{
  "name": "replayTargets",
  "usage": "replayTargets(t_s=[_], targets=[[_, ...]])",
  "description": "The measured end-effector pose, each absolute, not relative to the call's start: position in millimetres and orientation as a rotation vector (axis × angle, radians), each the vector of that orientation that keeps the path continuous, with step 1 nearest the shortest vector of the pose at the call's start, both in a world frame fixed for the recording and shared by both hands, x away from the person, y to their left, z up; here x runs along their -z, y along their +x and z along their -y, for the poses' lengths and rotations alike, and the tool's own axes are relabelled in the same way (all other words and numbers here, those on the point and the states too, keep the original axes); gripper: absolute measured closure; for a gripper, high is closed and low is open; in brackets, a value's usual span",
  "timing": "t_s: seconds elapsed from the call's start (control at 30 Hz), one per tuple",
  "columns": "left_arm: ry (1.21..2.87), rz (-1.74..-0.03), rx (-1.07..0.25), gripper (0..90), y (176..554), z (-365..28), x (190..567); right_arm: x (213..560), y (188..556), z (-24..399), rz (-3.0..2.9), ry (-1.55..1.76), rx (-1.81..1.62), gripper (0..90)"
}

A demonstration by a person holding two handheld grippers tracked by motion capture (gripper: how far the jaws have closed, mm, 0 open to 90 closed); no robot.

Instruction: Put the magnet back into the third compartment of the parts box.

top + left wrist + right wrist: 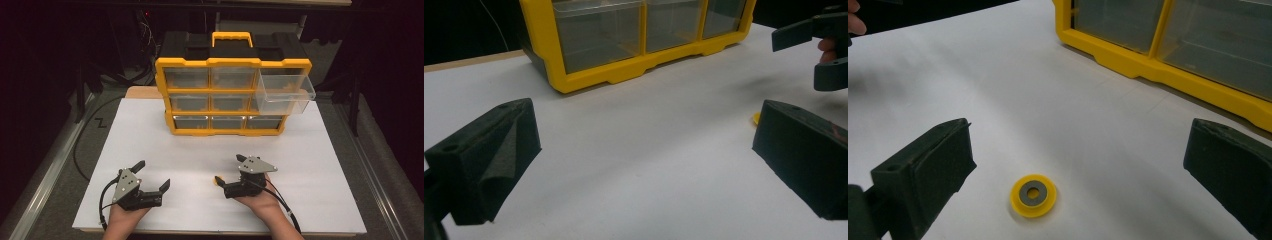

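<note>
No brand or writing was legible. The yellow washer (1033,195) lay flat on the white table (320,165) between the right gripper's (231,172) wide-open, empty jaws. The left gripper (154,175) gaped equally empty, well short of the yellow drawer organizer (232,62).

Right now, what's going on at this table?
A person holds two open grippers over a white table. The right gripper brackets a small yellow ring lying flat, not yet gripped. The left gripper hovers empty. Behind stands a yellow drawer organizer, its upper right drawer pulled out.
</note>
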State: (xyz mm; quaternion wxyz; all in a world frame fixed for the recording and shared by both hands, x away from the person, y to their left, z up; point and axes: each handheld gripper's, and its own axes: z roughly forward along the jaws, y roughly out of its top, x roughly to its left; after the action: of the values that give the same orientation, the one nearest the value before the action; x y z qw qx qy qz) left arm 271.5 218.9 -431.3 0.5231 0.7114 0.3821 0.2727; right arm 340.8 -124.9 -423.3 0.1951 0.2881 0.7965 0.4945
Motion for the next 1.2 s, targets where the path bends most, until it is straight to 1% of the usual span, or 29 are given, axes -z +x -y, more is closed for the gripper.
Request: replayTargets(t_s=[0.33, 0.77, 0.9, 0.93, 1.2], targets=[[1.700, -0.918, -0.651, 0.0, 271.7, -219.2, 431.7, 428.1, 348.6, 109.6, -2.288, 0.798, -1.362, 1.3], [1.701, -0.915, -0.647, 0.0, 271.7, -219.8, 431.8, 428.9, 346.1, 104.9, -2.337, 0.806, -1.349, 1.9], [1.699, -0.915, -0.648, 0.0, 271.4, -220.5, 431.7, 429.3, 346.2, 105.2, -2.361, 0.817, -1.343, 4.3], [1.695, -0.917, -0.648, 0.0, 271.4, -220.5, 431.7, 429.2, 345.9, 105.2, -2.364, 0.819, -1.344, 6.4], [1.694, -0.917, -0.648, 0.0, 271.2, -221.7, 431.5, 430.3, 345.9, 105.1, -2.387, 0.829, -1.335, 11.0]])
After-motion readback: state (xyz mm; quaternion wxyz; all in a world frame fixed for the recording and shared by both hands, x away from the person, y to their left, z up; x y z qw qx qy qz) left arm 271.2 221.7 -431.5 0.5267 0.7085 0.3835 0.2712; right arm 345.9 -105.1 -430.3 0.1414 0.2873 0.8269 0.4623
